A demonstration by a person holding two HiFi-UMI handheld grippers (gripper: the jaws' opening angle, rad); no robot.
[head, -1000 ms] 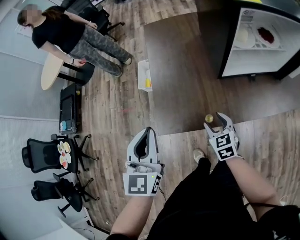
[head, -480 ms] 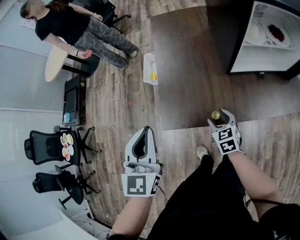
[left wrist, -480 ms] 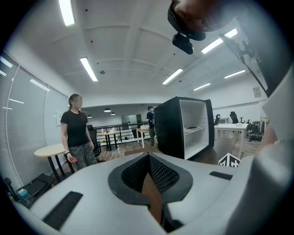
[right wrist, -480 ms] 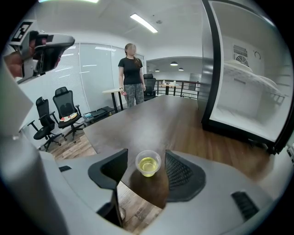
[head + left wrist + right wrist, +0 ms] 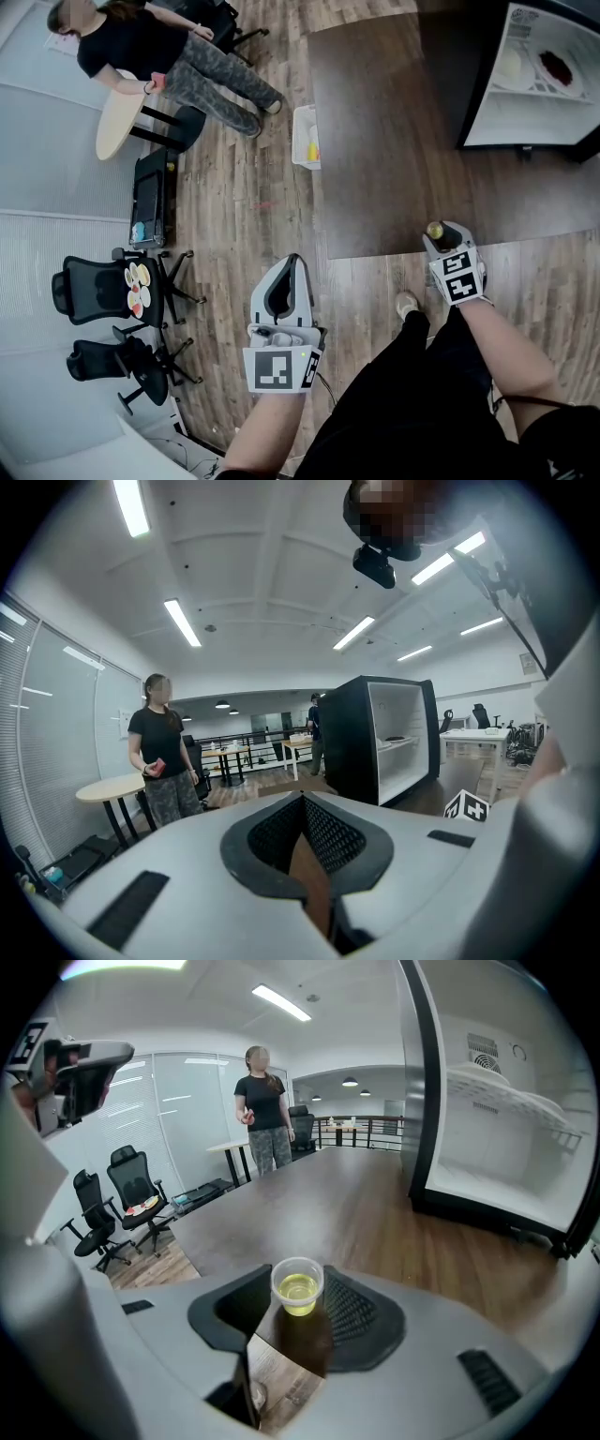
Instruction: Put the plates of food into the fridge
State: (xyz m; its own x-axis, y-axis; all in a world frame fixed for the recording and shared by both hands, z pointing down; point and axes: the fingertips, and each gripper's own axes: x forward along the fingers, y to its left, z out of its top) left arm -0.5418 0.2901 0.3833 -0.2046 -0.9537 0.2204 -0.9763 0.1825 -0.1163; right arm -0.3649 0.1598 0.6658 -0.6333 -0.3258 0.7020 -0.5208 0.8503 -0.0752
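At 6 o'clock in the head view, the left gripper (image 5: 294, 262) hangs empty, its jaws together at the tips. At 3 o'clock, the right gripper (image 5: 441, 240) has just been closing its jaws, which now pinch a cup (image 5: 298, 1293) of yellow drink near the tabletop's (image 5: 394, 141) near edge. At 2 o'clock, two plates of food (image 5: 559, 66) sit on a shelf in the open fridge (image 5: 539, 117).

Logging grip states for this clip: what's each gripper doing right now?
Left gripper: jaws shut, nothing between them.
Right gripper: jaws have just been closing, now gripping the cup of yellow liquid.
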